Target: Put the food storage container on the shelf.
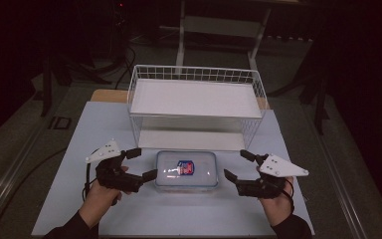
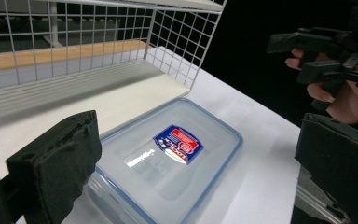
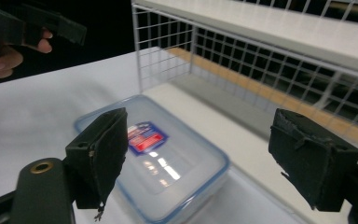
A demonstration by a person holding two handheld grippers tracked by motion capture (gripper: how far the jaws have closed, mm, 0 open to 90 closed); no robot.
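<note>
Wire rack (image 1: 197, 107): white, two-tiered, stood at the far half of the table, open side facing the near edge.
Upper shelf (image 1: 194, 97): flat white panel, ringed by a low wire-grid rim.
Lower shelf (image 1: 189, 140): white panel lying level with the table surface.
Table (image 1: 104, 129): pale, matte top; a wooden strip (image 1: 108, 95) showed along its far edge behind the rack.
Surroundings: dark; metal frame legs (image 1: 181, 40) stood beyond the table.

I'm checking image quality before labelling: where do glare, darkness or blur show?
High view: dark surroundings, lit table. Left gripper view: glare patch on the container lid, near fingers soft. Right gripper view: glare streaks on the lid, wire rack blurred.
</note>
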